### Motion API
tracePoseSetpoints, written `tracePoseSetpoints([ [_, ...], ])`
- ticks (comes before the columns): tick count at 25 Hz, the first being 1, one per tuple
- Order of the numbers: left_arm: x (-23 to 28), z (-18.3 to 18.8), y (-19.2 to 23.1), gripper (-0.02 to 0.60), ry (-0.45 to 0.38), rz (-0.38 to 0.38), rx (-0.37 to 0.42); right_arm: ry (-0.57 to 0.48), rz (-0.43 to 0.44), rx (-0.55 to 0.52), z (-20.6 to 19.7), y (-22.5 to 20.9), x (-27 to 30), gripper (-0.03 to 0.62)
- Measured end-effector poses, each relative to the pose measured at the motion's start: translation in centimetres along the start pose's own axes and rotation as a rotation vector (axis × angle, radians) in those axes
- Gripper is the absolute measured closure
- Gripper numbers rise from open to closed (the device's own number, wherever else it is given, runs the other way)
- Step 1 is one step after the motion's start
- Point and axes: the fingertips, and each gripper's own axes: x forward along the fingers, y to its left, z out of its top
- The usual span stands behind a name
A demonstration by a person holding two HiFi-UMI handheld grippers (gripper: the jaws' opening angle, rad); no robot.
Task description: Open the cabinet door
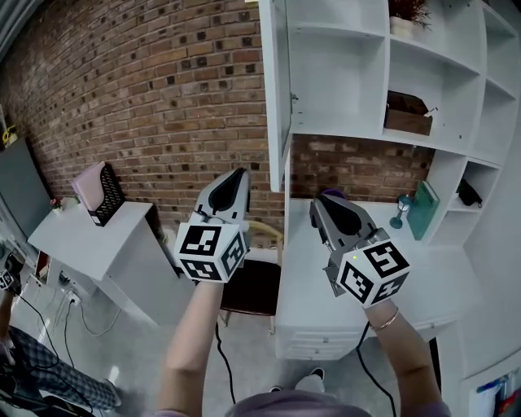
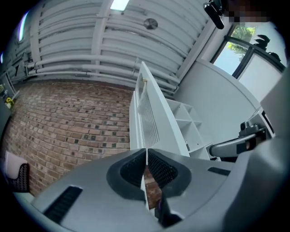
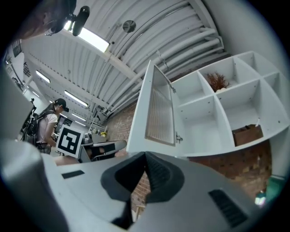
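Note:
The white cabinet door [image 1: 277, 89] stands swung out, edge-on to me, hinged at the left of the open white shelving [image 1: 338, 73]. Its ribbed inner panel shows in the left gripper view [image 2: 147, 113] and in the right gripper view [image 3: 158, 113]. My left gripper [image 1: 238, 173] is held below and left of the door's bottom corner, apart from it. Its jaws are shut with nothing held [image 2: 146, 152]. My right gripper [image 1: 320, 201] sits under the shelf over the desk, shut and empty [image 3: 145, 156].
A wooden box [image 1: 409, 114] and a potted plant [image 1: 404, 16] sit in the shelves. A green book [image 1: 423, 208] leans on the white desk [image 1: 456, 277]. A chair [image 1: 252, 281] stands below the door. A white side table [image 1: 89, 236] is against the brick wall at left.

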Motion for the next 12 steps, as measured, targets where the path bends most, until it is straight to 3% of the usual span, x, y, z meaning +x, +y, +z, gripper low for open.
tracePoseSetpoints([
  [4,-1.5,-3.8,-0.8,0.571,0.068,-0.003,-0.039,0.033,-0.025,0.038,-2.3,-0.6,-1.3,0.594],
  [12,-4.4,-10.6,-2.7,0.58,0.206,-0.009,-0.042,0.102,-0.089,0.107,-6.6,-1.4,-4.1,0.594],
])
